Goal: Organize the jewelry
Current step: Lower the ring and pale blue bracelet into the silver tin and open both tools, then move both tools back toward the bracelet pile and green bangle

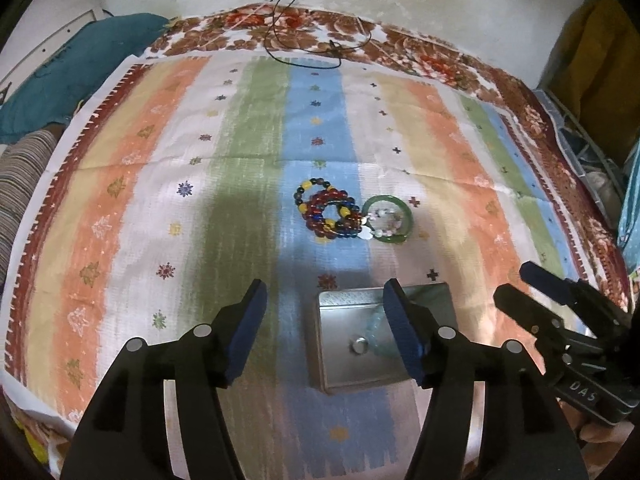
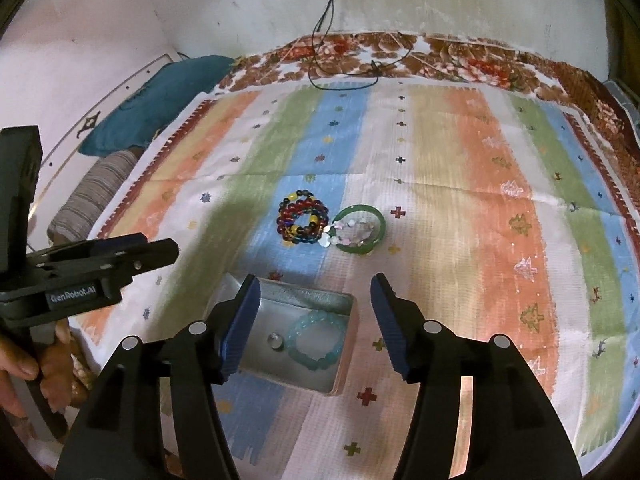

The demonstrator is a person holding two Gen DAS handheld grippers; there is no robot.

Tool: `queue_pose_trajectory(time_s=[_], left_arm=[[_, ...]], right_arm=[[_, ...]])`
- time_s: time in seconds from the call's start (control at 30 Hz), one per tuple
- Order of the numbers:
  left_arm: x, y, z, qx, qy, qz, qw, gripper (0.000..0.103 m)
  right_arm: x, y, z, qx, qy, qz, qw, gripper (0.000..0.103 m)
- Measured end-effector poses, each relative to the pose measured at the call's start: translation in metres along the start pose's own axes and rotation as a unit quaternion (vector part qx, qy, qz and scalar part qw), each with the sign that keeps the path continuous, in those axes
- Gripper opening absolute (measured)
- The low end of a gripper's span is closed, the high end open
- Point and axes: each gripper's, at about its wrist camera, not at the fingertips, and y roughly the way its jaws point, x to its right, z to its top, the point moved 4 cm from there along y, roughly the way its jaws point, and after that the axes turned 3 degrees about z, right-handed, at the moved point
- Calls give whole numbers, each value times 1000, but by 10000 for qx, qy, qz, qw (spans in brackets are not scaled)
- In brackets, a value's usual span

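Note:
A silver metal tin [image 1: 348,376] [image 2: 340,372] lies open on the striped cloth. Inside it are a pale blue bead bracelet [image 2: 318,340] and a small round metal piece [image 2: 275,341] [image 1: 359,346]. Beyond the tin lie dark red and multicoloured bead bracelets [image 1: 324,212] [image 2: 302,220], touching a green bangle [image 1: 390,220] [image 2: 360,230] with a pale pink bead bracelet [image 2: 354,234] across it. My left gripper [image 1: 324,328] is open and empty just above the tin's left part. My right gripper [image 2: 314,320] is open and empty above the tin, and it also shows in the left wrist view [image 1: 516,284].
The striped cloth [image 1: 160,200] covers a floral blanket [image 2: 460,60] on a bed against a white wall. A black cord [image 1: 304,52] lies at the far edge. A teal pillow [image 2: 160,96] and a striped pillow [image 2: 92,196] sit at the left.

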Motion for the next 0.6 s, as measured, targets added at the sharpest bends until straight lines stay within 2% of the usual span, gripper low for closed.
queue_pose_trajectory(time_s=[0.2, 0.37, 0.6], left_arm=[[-3, 17, 6, -193, -144, -78, 9997, 64], [-5, 31, 14, -213, -53, 169, 9996, 64], [-12, 48, 25, -298, -99, 259, 9992, 64]], right_arm=[[0, 11, 9, -11, -163, 32, 9999, 58], [4, 18, 14, -25, -316, 32, 9995, 58], [0, 36, 19, -94, -534, 51, 9985, 58]])
